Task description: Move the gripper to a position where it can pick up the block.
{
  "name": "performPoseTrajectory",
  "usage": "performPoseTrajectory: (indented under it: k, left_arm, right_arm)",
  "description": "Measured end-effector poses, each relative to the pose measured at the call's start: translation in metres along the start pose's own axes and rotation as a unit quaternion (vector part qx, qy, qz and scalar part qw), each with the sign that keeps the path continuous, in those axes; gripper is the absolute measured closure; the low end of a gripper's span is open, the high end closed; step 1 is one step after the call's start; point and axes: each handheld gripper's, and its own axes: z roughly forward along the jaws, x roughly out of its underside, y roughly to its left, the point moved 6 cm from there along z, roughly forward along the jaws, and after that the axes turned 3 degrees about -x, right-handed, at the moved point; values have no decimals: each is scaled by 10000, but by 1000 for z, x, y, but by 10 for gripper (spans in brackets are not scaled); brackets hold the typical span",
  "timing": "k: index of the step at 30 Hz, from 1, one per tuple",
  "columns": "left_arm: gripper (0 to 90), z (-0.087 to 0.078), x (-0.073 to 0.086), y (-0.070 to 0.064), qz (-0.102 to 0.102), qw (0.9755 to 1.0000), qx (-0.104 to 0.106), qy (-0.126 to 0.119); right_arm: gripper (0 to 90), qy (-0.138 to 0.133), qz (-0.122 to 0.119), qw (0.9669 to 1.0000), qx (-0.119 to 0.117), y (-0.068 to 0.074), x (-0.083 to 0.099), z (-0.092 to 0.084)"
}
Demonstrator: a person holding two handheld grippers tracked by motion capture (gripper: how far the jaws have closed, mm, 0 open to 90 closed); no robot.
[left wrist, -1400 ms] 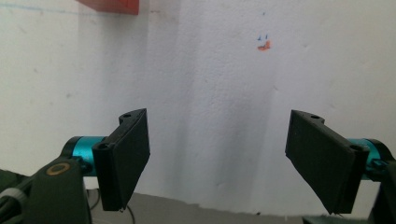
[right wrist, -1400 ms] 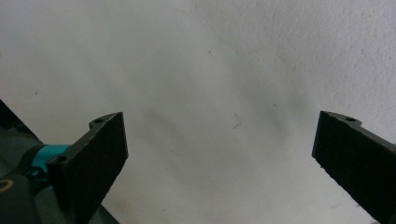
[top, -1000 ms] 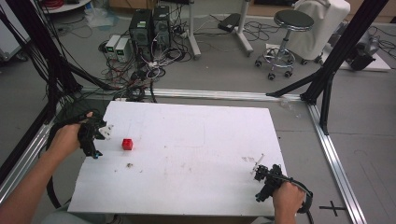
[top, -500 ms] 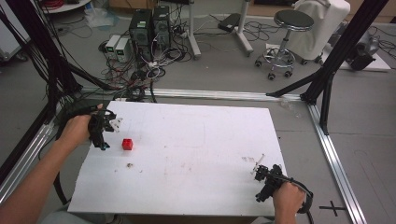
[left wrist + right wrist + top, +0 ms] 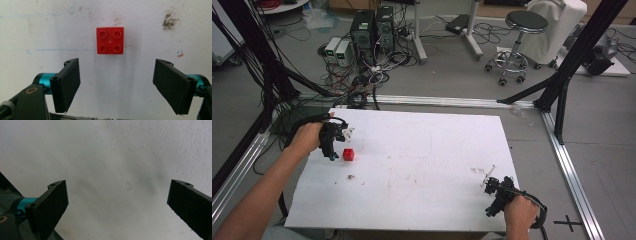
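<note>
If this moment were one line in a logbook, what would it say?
left gripper: open, over red brick, not touching | right gripper: open, empty, near table corner | brick: studs up

No legible text, label, brand or number is present. One sign is visible: a black cross mark point(image 5: 567, 220) on the grey floor point(image 5: 607, 150), just beside the right gripper point(image 5: 495, 197), on its outer side, past the table edge.
</note>
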Motion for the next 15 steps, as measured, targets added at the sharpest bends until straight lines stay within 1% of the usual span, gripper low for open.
performPoseTrajectory:
  k: [1, 2, 3, 5, 7, 8, 9, 10, 12, 14, 15]
  left_arm:
    - [223, 3, -2, 1, 46, 10000, 9, 34]
    - [223, 3, -2, 1, 46, 10000, 9, 34]
    - [222, 6, -5, 2, 110, 9999, 10, 47]
    - [222, 8, -6, 2, 77, 10000, 27, 34]
    - [222, 13, -7, 3, 143, 9998, 40, 98]
    - [223, 16, -8, 5, 216, 9997, 25, 126]
    - [223, 17, -8, 4, 175, 9998, 35, 132]
    - [223, 17, -8, 4, 175, 9998, 35, 132]
    - [223, 24, -9, 5, 225, 9996, 80, 171]
    - [223, 25, -9, 5, 200, 9996, 74, 174]
    - [223, 28, -10, 6, 213, 9996, 90, 178]
  right_arm:
    - [26, 6, -1, 10000, 0, 0, 0, 0]
    - [26, 2, 6, 10000, -1, 0, 0, 0]
    - [26, 2, 6, 10000, -1, 0, 0, 0]
    - [26, -3, 5, 10000, -8, 0, 0, 0]
    - [26, 2, -13, 10000, -4, 0, 0, 0]
    - [26, 3, -7, 10000, -3, 0, 0, 0]
    - [26, -10, -13, 10000, -8, 0, 0, 0]
    - [25, -16, -12, 10000, -9, 0, 0, 0]
    - [26, -4, 3, 10000, -2, 0, 0, 1]
    - [26, -9, -23, 10000, -8, 0, 0, 1]
    - [26, 10, 4, 10000, -27, 1, -1, 2]
